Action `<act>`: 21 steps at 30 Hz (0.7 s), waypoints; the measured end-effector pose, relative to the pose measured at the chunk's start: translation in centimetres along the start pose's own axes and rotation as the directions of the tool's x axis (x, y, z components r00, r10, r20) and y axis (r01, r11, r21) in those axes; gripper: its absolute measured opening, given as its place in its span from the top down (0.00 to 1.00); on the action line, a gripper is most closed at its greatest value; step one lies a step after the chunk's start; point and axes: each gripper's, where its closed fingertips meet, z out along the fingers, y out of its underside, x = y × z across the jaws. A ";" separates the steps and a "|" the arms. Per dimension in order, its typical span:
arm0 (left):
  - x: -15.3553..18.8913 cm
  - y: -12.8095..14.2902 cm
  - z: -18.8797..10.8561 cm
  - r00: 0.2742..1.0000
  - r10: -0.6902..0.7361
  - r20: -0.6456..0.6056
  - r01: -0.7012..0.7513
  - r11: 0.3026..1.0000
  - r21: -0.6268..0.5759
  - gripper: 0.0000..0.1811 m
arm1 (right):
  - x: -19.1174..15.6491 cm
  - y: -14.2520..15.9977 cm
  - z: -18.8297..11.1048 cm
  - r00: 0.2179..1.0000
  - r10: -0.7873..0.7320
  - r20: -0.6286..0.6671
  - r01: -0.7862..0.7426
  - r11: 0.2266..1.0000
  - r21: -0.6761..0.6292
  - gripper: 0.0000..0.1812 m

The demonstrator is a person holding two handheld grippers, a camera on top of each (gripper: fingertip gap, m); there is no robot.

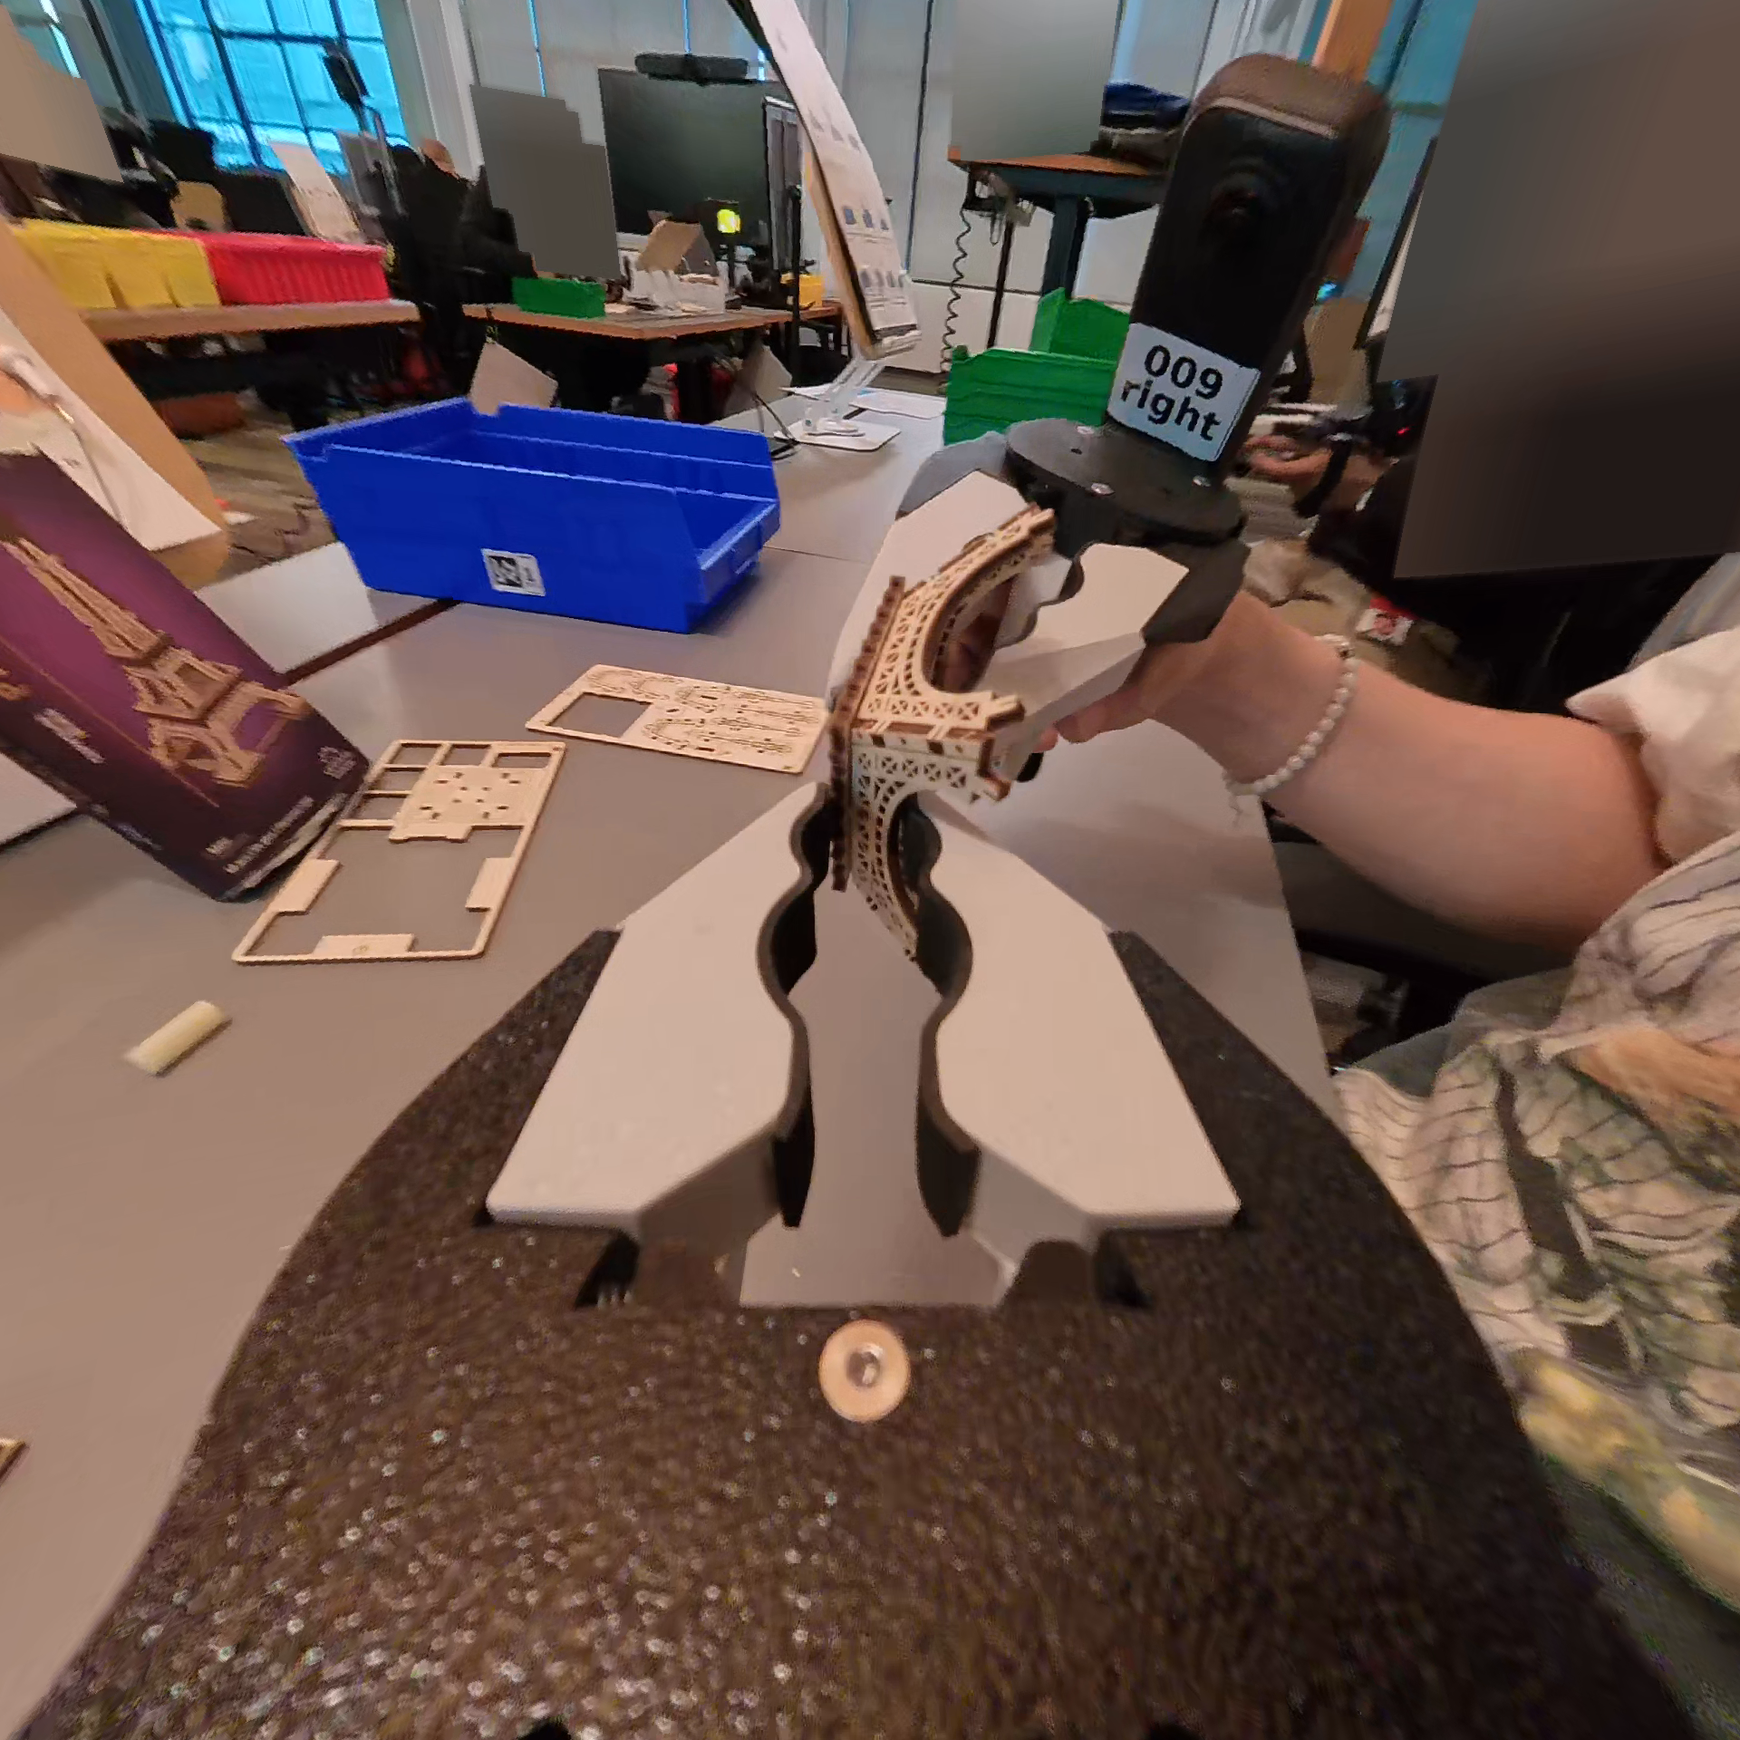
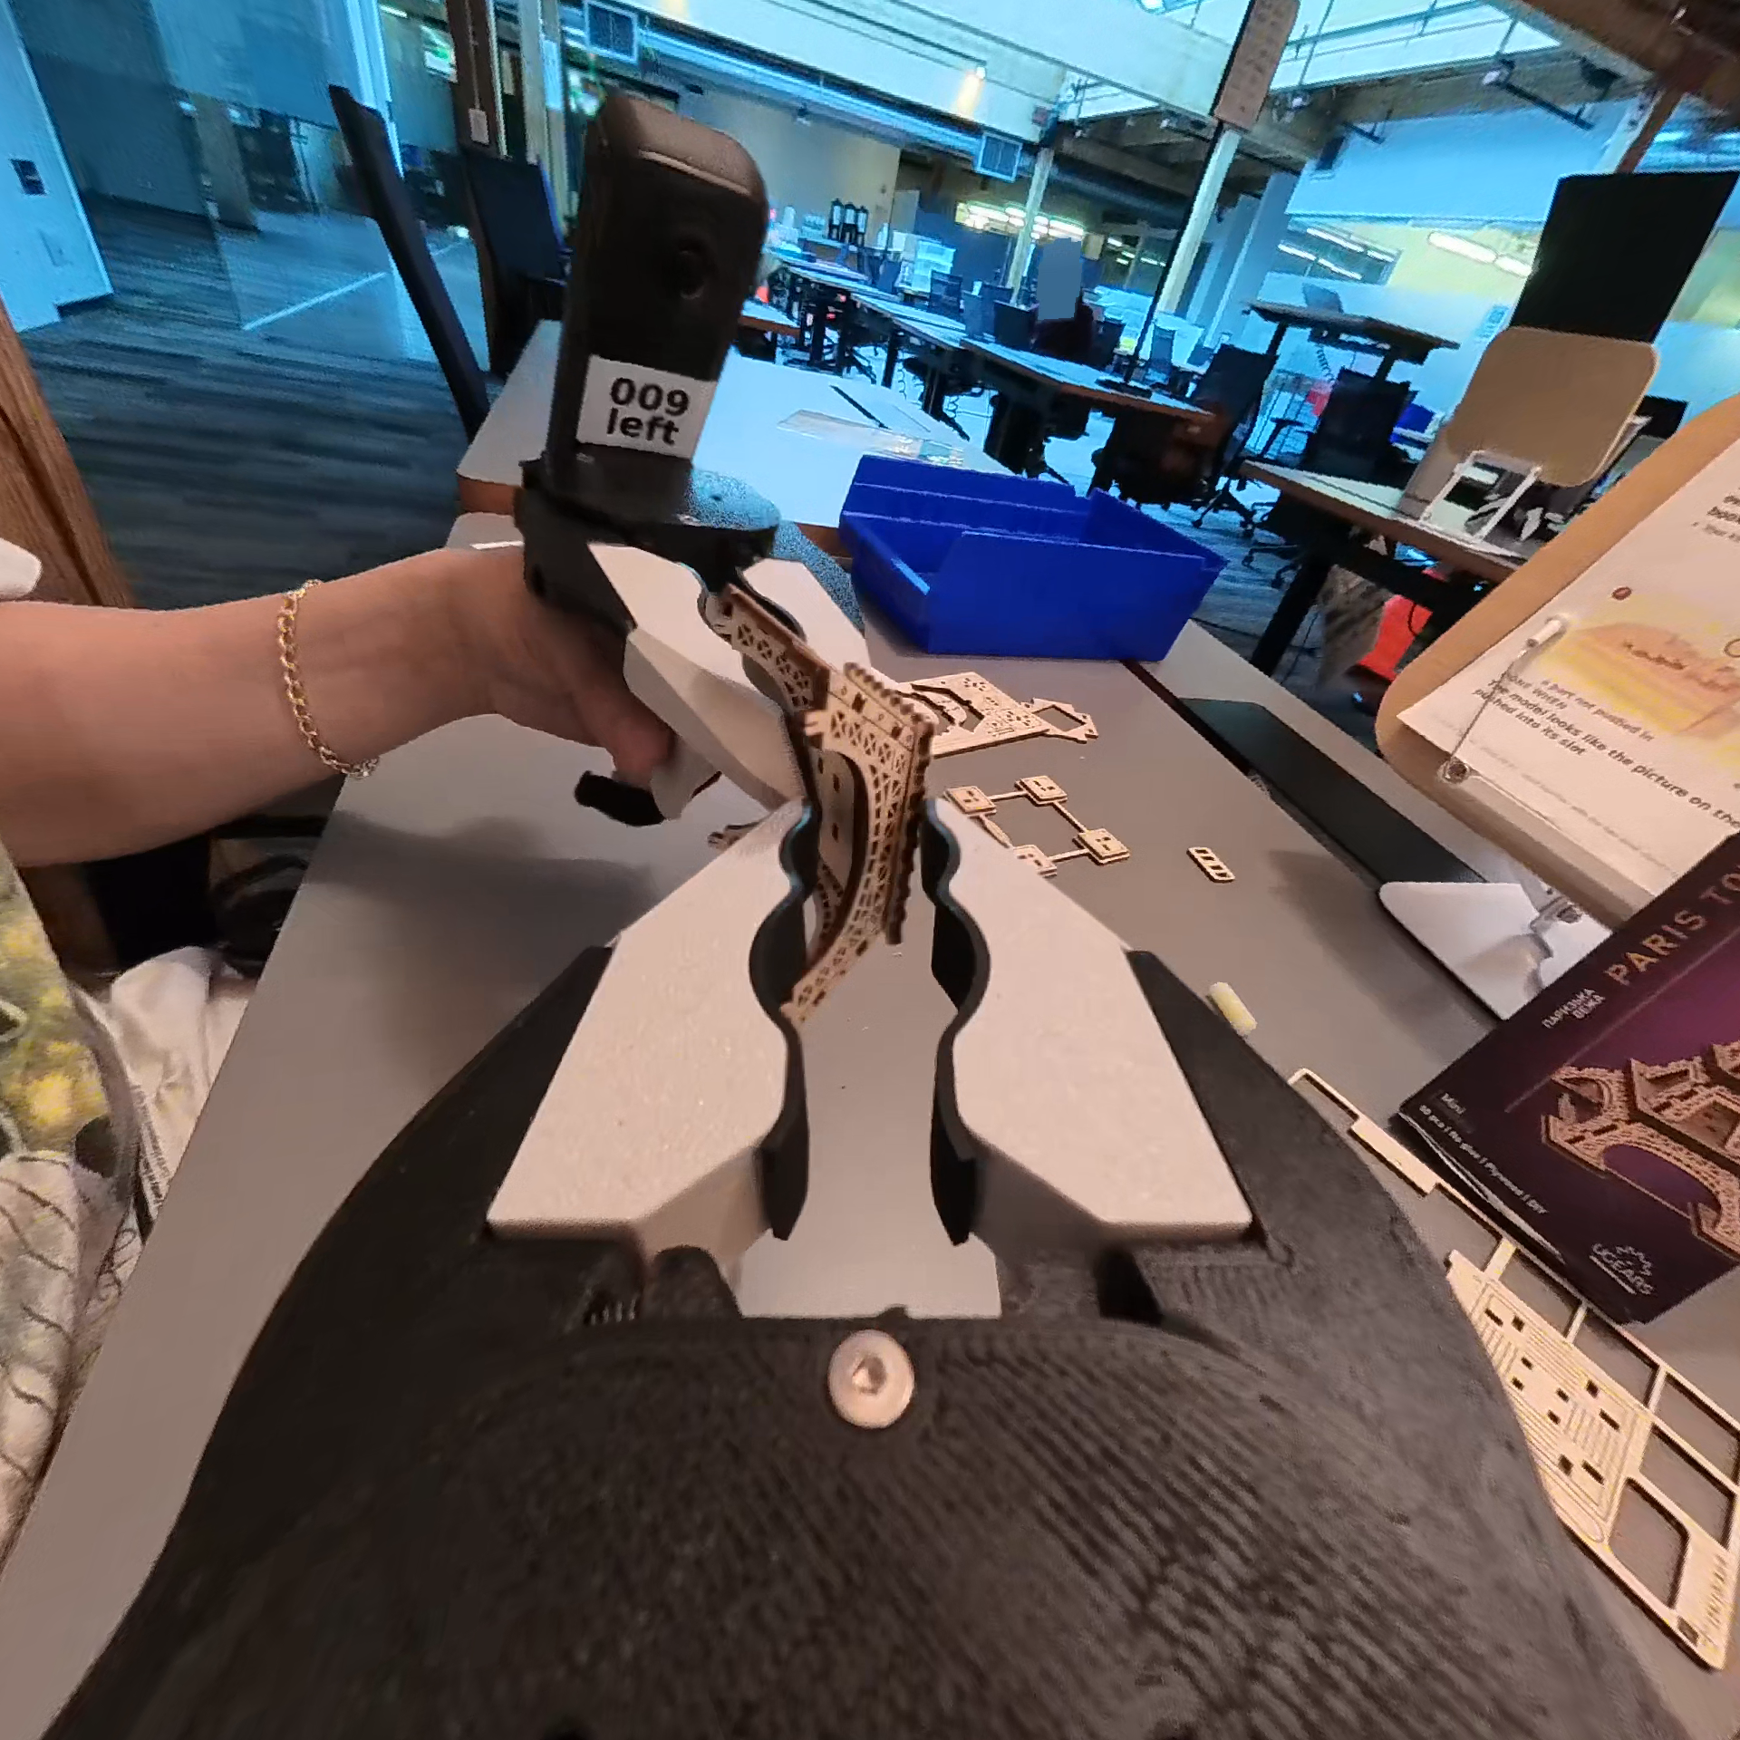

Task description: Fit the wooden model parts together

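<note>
The wooden model [image 1: 918, 716] hangs in the air above the grey table [image 1: 113, 1111], held between both grippers. The left gripper [image 1: 871, 838] is closed narrow on its lower arch; the right gripper [image 2: 861, 829] clamps the other arch. Behind the model lie cut-out wooden sheets [image 1: 414, 838]; beyond them stands a blue bin [image 1: 537, 508]. A purple box [image 1: 141, 697] leans left of the sheets.

Two curved, lattice-cut wooden tower legs [image 1: 927, 697] [image 2: 852, 810] meet edge to edge at an angle, held above the desk [image 1: 141, 1177].
</note>
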 end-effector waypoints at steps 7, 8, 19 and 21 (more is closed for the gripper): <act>0.5 -0.5 -0.2 0.997 -0.048 -0.053 0.050 0.998 0.024 0.93 | -0.3 -0.6 -0.1 0.999 0.053 0.001 -0.053 0.998 0.013 0.92; 0.6 -0.6 -0.2 0.998 -0.033 -0.052 0.034 0.999 0.024 0.93 | -0.4 -0.6 -0.2 0.999 0.051 0.002 -0.051 0.999 0.014 0.92; 2.0 -3.4 -1.0 0.846 0.526 0.088 -0.532 0.844 0.071 0.92 | -1.6 -2.9 -0.6 0.945 -0.319 -0.078 0.323 0.945 0.054 0.93; 2.4 -4.3 -1.4 0.695 0.700 0.165 -0.714 0.698 0.044 0.93 | -1.8 -3.8 -0.8 0.874 -0.463 -0.145 0.475 0.878 0.054 0.93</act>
